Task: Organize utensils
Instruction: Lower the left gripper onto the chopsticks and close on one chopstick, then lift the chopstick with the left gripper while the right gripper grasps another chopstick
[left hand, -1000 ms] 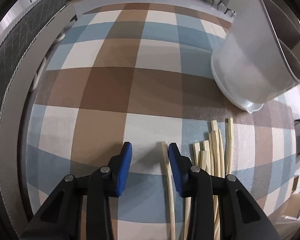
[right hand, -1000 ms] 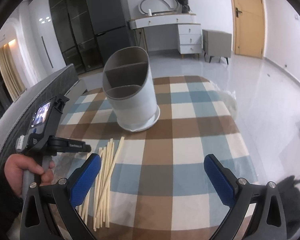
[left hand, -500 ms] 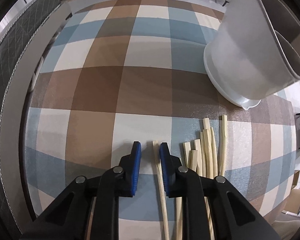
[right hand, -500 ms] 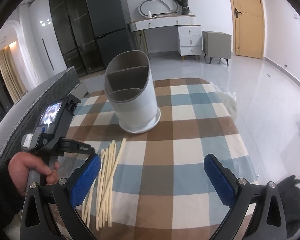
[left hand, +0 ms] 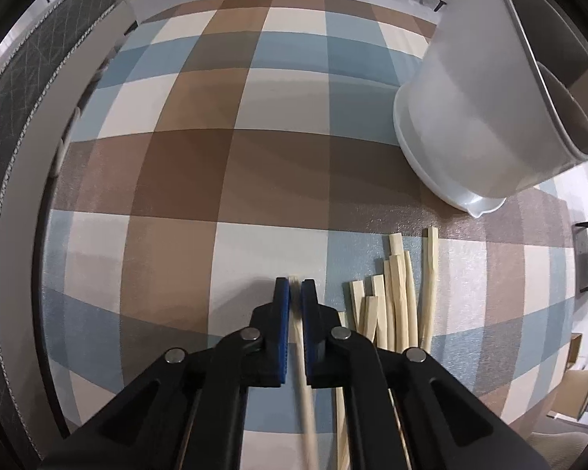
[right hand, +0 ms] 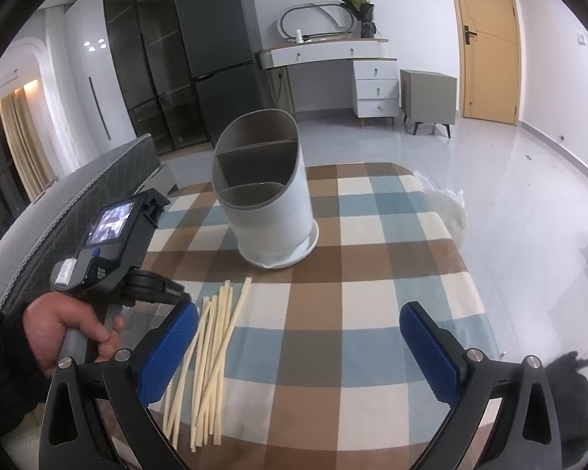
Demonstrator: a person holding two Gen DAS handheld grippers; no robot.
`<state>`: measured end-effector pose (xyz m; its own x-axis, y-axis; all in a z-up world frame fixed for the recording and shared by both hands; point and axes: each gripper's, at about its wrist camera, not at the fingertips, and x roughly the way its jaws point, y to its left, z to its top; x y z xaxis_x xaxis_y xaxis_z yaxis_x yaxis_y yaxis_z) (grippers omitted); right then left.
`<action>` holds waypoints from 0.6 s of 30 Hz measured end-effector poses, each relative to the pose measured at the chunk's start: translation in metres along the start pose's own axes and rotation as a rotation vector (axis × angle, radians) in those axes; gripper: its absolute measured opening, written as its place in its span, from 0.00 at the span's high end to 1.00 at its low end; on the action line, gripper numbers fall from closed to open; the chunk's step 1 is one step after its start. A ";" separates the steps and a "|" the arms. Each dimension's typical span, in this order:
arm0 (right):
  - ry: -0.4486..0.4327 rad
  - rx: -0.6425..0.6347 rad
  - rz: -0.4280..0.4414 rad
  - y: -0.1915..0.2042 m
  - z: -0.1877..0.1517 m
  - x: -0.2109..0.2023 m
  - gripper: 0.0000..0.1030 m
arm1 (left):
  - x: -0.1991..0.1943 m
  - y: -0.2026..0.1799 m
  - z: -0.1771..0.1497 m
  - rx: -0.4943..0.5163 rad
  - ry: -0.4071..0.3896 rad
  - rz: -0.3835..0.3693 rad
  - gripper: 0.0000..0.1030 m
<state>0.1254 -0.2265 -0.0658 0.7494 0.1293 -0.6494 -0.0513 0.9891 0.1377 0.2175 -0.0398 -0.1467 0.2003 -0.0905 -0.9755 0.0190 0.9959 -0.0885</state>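
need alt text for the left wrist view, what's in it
The left gripper, its blue-padded jaws having just closed, pinches one pale wooden chopstick on a brown, blue and cream checked tablecloth. More loose chopsticks lie just right of it, and a tall grey divided utensil holder stands beyond.

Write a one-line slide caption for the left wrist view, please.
Left gripper shut on one chopstick on the checked tablecloth, beside the loose chopsticks and white utensil holder.
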 end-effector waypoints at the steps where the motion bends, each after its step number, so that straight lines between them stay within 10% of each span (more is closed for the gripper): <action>1: 0.002 0.002 0.001 0.000 0.000 0.001 0.00 | 0.000 0.002 0.001 -0.009 0.006 -0.031 1.00; 18: 0.231 0.001 0.137 0.025 0.004 0.052 0.12 | -0.104 0.051 -0.025 -0.131 -0.341 -0.231 1.00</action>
<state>0.1655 -0.1954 -0.0933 0.5647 0.2749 -0.7782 -0.1411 0.9612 0.2371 0.1736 0.0200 -0.0551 0.5177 -0.2839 -0.8071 -0.0192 0.9392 -0.3427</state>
